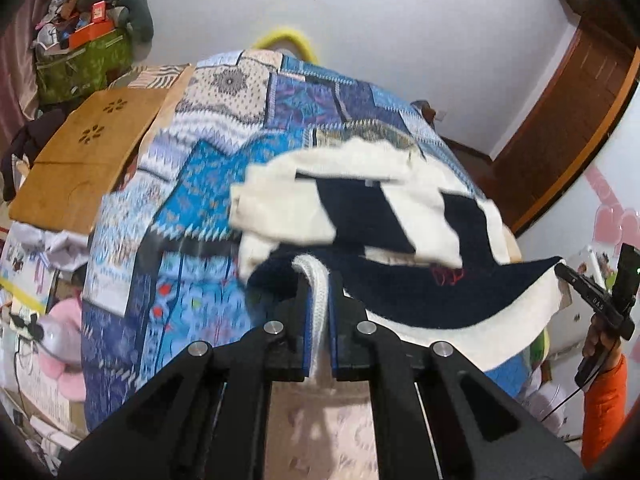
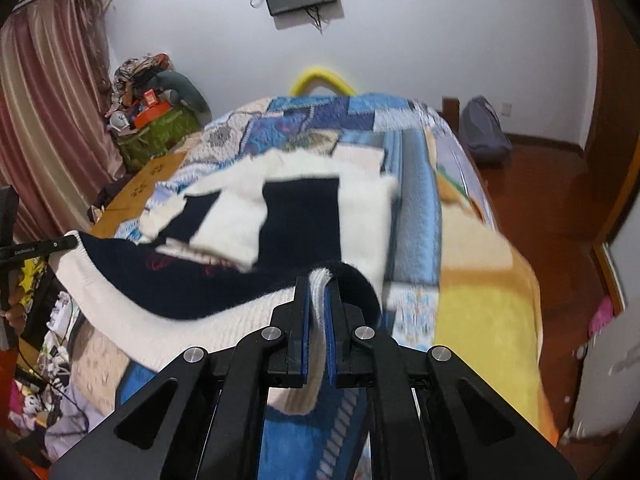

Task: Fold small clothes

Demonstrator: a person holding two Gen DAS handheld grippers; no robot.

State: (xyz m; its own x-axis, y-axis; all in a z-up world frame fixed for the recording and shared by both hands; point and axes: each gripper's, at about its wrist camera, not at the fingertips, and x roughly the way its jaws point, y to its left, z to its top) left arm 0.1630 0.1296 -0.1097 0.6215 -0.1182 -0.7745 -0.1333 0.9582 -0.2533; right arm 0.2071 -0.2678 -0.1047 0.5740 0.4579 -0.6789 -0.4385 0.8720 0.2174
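A small navy and white knitted sweater [image 1: 400, 216] lies on the blue patchwork bedspread [image 1: 192, 184], its sleeves folded across the body. My left gripper [image 1: 319, 276] is shut on the white ribbed hem at one corner. My right gripper [image 2: 319, 280] is shut on the hem at the other corner. The hem [image 2: 132, 320] is lifted off the bed and stretched between the two grippers. The right gripper also shows at the right edge of the left wrist view [image 1: 568, 272]; the left gripper shows at the left edge of the right wrist view [image 2: 60, 245].
A brown cardboard sheet [image 1: 88, 160] lies on the bed's left side. A green bag [image 1: 84, 64] piled with clutter stands by the far wall. A yellow blanket [image 2: 480, 320] covers the bed's right part. A wooden door [image 1: 560, 120] and floor are to the right.
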